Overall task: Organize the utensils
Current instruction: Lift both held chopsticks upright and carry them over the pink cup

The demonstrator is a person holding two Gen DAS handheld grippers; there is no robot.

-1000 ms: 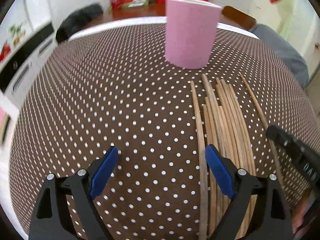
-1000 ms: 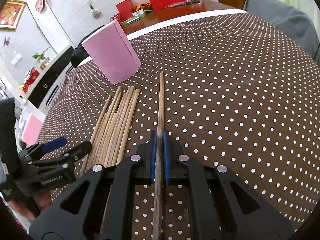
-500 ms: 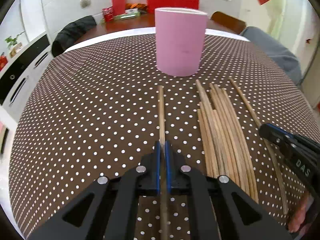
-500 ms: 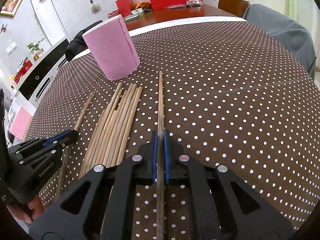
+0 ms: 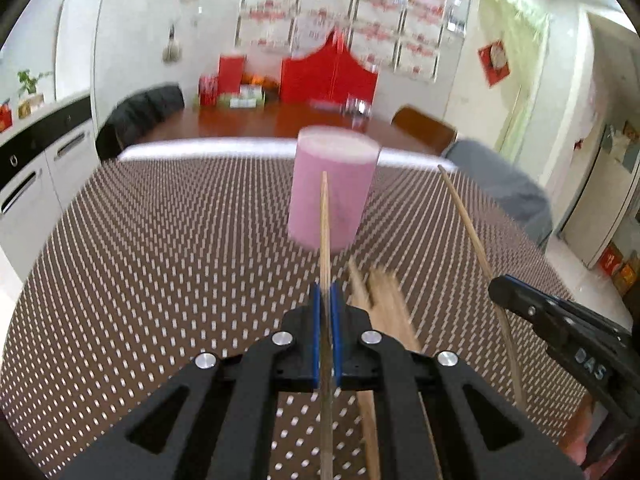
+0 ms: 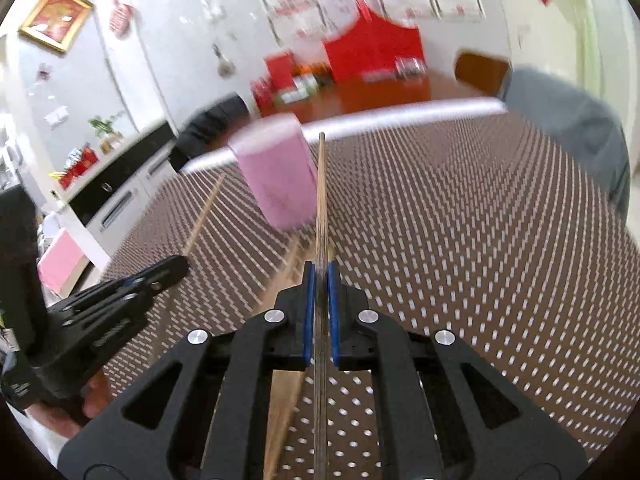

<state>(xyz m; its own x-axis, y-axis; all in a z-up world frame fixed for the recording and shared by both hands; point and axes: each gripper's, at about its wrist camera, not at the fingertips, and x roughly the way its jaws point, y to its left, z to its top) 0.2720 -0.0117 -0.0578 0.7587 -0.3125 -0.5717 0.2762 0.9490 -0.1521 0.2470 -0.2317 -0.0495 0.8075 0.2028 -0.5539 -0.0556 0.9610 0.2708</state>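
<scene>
Above dotted tablecloth [image 5: 160, 280], both chopsticks now lifted — left gripper [image 5: 327, 300] clamps chopstick [image 5: 325, 220], right gripper [image 6: 320, 276] clamps second chopstick [image 6: 321, 200], tips toward pink cup [image 5: 332, 196].

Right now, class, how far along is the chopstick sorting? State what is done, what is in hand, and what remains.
Done: nothing shows inside the pink holder; its inside is hidden.

In hand: the left tongs are shut on one chopstick, and the right tongs are shut on another chopstick. Both sticks are lifted and point toward the holder.

Left: the bundle of chopsticks lies on the dotted tablecloth.
</scene>
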